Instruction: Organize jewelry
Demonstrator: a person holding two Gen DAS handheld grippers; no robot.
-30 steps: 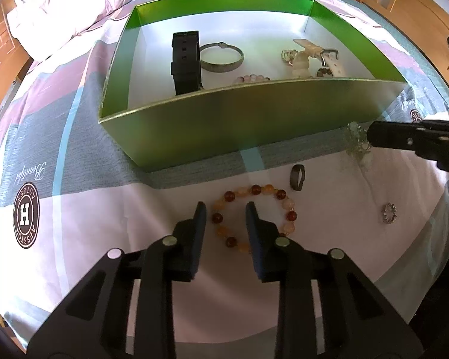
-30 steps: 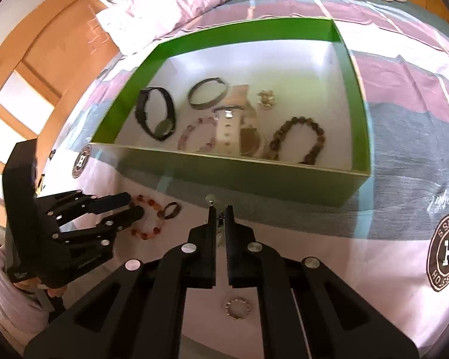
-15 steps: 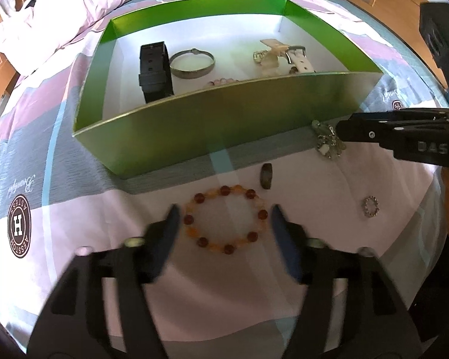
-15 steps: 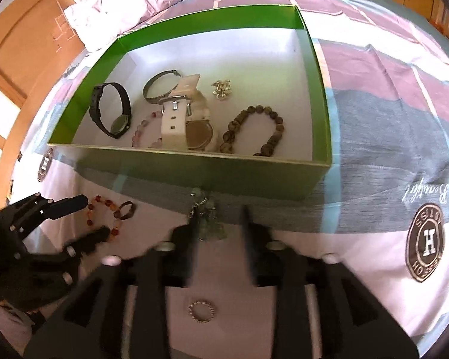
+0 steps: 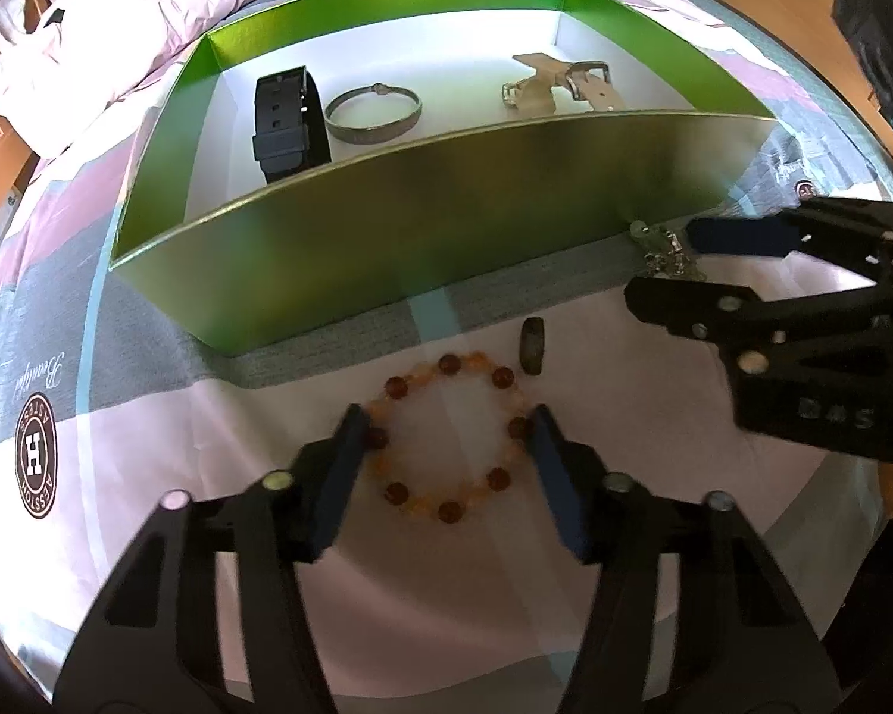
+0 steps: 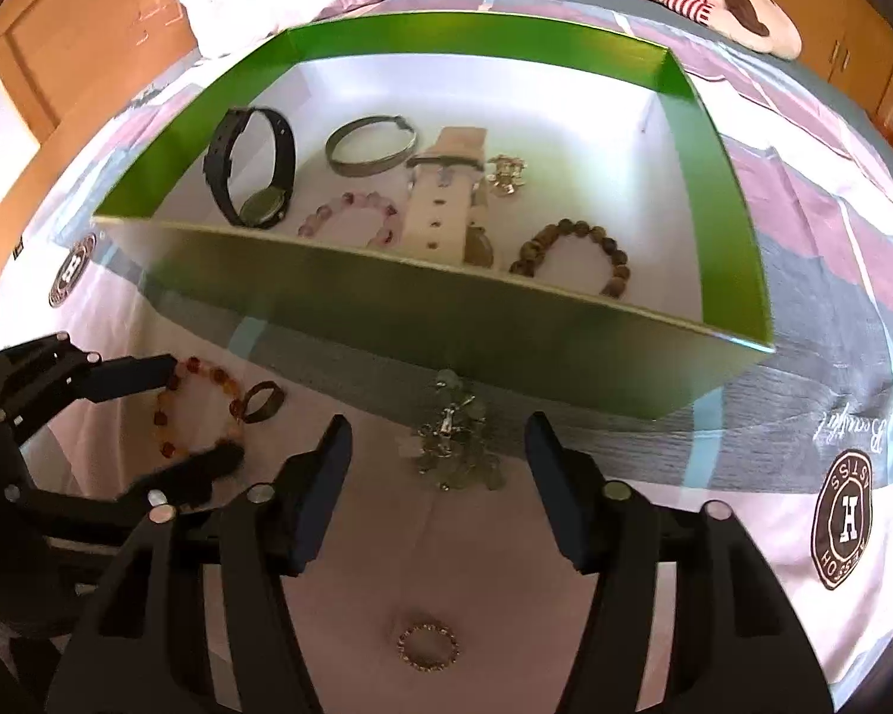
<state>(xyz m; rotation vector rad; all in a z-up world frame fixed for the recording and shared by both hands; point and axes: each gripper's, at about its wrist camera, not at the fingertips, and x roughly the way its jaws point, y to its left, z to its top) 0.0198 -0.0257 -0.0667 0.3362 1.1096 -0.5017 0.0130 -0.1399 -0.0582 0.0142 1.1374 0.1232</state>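
Note:
An amber bead bracelet (image 5: 446, 364) lies flat on the pale bedspread, in front of the green box (image 5: 387, 226). My left gripper (image 5: 446, 419) straddles it with its jaws closing. The pads stand at the bracelet's two sides and the ring of beads is still round. A silver charm cluster (image 6: 452, 446) lies close to the box's front wall (image 6: 446, 309). My right gripper (image 6: 437, 434) stands astride it, jaws closing, pads clear of it. The left wrist view shows the right gripper (image 5: 664, 268) around the cluster (image 5: 661, 247).
A dark ring (image 5: 533, 345) sits just beyond the amber bracelet. A small beaded ring (image 6: 427, 645) lies under the right gripper. The box holds a black watch (image 6: 250, 166), a silver bangle (image 6: 369, 146), a cream watch (image 6: 440, 202) and pink (image 6: 351, 217) and brown (image 6: 571, 250) bead bracelets.
Both grippers opened from narrow or shut and came down over their items. The left jaws then narrowed around the amber bracelet, and the silver cluster now lies between the right fingers.

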